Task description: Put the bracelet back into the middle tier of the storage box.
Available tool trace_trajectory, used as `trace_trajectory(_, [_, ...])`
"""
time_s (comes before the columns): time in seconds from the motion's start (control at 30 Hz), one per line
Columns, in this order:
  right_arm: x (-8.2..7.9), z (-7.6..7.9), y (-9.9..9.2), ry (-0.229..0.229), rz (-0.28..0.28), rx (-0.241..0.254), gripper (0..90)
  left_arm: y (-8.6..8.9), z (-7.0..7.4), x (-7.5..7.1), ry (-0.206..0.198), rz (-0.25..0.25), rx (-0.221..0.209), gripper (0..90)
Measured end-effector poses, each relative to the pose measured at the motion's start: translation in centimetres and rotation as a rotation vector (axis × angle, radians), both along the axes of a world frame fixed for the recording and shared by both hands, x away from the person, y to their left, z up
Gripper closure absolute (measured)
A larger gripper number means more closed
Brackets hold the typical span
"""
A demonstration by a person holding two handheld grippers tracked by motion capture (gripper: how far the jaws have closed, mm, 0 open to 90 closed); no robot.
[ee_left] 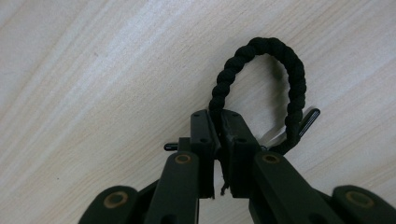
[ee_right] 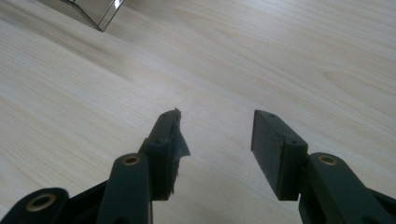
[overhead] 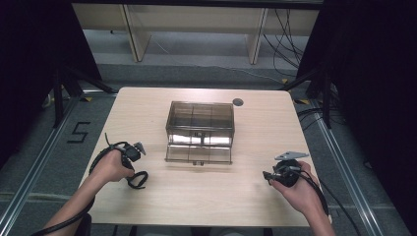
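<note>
A black braided bracelet (ee_left: 285,70) lies on the wooden table (overhead: 147,103), looped into an arch; in the high view the bracelet (overhead: 138,179) is at the near left. My left gripper (ee_left: 219,116) is shut on one end of its cord, pointing down at the table. In the high view my left gripper (overhead: 132,162) sits in the person's left hand. My right gripper (ee_right: 215,128) is open over bare wood with nothing between its fingers; my right gripper (overhead: 268,175) is held at the near right. A smoky clear drawer box (overhead: 200,129) stands mid-table with its lower drawer pulled out.
A small dark round disc (overhead: 238,102) lies behind the box at the right. A corner of the clear box (ee_right: 95,11) shows in the right gripper view's top left. Cables trail off both grippers toward the table's near edge.
</note>
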State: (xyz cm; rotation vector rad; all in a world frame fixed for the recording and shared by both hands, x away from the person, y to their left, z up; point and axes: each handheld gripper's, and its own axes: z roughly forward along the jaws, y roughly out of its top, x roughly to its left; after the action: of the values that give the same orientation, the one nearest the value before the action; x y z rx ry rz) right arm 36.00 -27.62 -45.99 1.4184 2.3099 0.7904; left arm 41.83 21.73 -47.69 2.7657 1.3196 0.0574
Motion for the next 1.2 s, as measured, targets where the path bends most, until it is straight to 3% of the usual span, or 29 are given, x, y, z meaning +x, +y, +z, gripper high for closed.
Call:
trace_trajectory(0.3, [0.0, -0.1, -0.1, -0.01, 0.007, -0.01, 53.1, 0.3, 0.9, -0.1, 0.006, -0.005, -0.017, 84.7])
trace_trajectory(0.6, [0.0, 0.0, 0.0, 0.003, -0.004, -0.001, 53.1, -0.2, 2.7, -0.1, -0.018, 0.0, -0.074, 85.0])
trace_trajectory(0.67, [0.0, 0.0, 0.0, 0.006, -0.011, 0.002, 53.1, -0.3, 3.0, -0.2, -0.022, 0.02, -0.096, 85.0])
trace_trajectory(0.93, [0.0, -0.1, 0.1, 0.006, -0.008, 0.008, 53.2, -0.9, 3.8, 0.1, -0.027, 0.022, -0.096, 85.0])
trace_trajectory(0.97, [0.0, -0.1, 0.0, 0.005, -0.005, 0.001, 53.2, -0.9, 3.9, 0.3, -0.029, -0.001, -0.086, 85.0])
trace_trajectory(1.03, [-0.1, -0.1, 0.0, 0.01, -0.015, 0.001, 53.2, -1.3, 4.2, 0.3, -0.026, 0.018, -0.105, 85.0])
trace_trajectory(1.13, [-0.1, -0.1, 0.0, 0.014, -0.012, 0.0, 53.2, -1.7, 4.5, 0.6, -0.036, -0.003, -0.107, 85.0])
trace_trajectory(1.2, [0.1, -0.3, -0.1, 0.005, 0.002, -0.005, 53.2, -2.2, 4.7, 0.6, -0.027, 0.01, -0.117, 85.0])
